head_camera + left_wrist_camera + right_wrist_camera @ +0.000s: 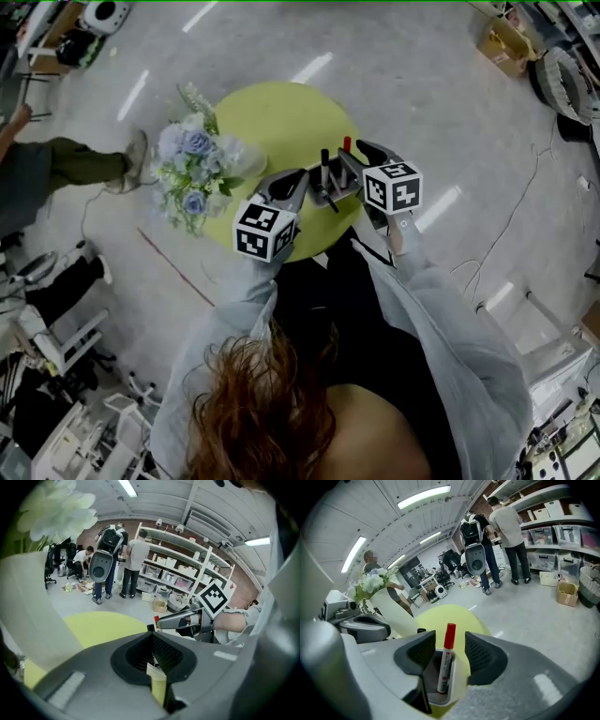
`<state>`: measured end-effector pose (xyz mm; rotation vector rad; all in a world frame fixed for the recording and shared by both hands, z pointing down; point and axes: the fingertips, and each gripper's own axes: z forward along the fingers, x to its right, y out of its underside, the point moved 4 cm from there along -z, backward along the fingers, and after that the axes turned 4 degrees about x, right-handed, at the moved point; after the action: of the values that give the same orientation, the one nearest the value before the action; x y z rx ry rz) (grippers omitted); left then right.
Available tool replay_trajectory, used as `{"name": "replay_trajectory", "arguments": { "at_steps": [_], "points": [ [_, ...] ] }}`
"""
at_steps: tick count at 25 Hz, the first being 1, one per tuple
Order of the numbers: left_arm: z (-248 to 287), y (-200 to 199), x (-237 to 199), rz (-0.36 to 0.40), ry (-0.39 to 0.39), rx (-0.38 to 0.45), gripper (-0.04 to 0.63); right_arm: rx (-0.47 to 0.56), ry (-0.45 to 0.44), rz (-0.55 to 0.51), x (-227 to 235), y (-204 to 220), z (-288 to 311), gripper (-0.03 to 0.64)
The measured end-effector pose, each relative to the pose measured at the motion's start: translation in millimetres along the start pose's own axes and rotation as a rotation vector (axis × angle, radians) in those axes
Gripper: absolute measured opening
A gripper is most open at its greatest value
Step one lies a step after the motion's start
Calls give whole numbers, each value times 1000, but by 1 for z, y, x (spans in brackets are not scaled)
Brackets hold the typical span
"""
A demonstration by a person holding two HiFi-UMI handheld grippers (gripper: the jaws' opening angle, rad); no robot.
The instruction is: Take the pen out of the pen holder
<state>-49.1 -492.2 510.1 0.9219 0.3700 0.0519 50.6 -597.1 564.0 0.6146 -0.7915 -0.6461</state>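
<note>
The red-capped pen (445, 663) is seated in the pen holder (459, 677) on the yellow bench (272, 122) and is flanked, untouched, by the spread jaws of the right gripper (450, 637), while the jaws of the left gripper (151, 633) are pressed together nearby.

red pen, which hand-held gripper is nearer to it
Right: the right hand-held gripper has the red pen between its open jaws; the left hand-held gripper is beside the holder.

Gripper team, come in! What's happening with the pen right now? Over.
Left gripper clamped on pen holder rim. Right gripper open, jaws either side of red-capped pen, not touching. Pen standing in holder. Nothing blocking.
</note>
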Motion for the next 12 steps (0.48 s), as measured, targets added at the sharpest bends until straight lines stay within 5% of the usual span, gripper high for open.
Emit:
{"name": "replay_trajectory", "arguments": {
  "at_steps": [4, 7, 12],
  "points": [
    [1, 1, -1, -18, -11, 4, 14, -41, -15, 15, 3, 6, 14, 176],
    [-1, 3, 0, -34, -5, 0, 14, -43, -16, 35, 0, 7, 19, 94],
    [-6, 8, 0, -28, 15, 15, 14, -22, -19, 27, -10, 9, 19, 78]
  ]
}}
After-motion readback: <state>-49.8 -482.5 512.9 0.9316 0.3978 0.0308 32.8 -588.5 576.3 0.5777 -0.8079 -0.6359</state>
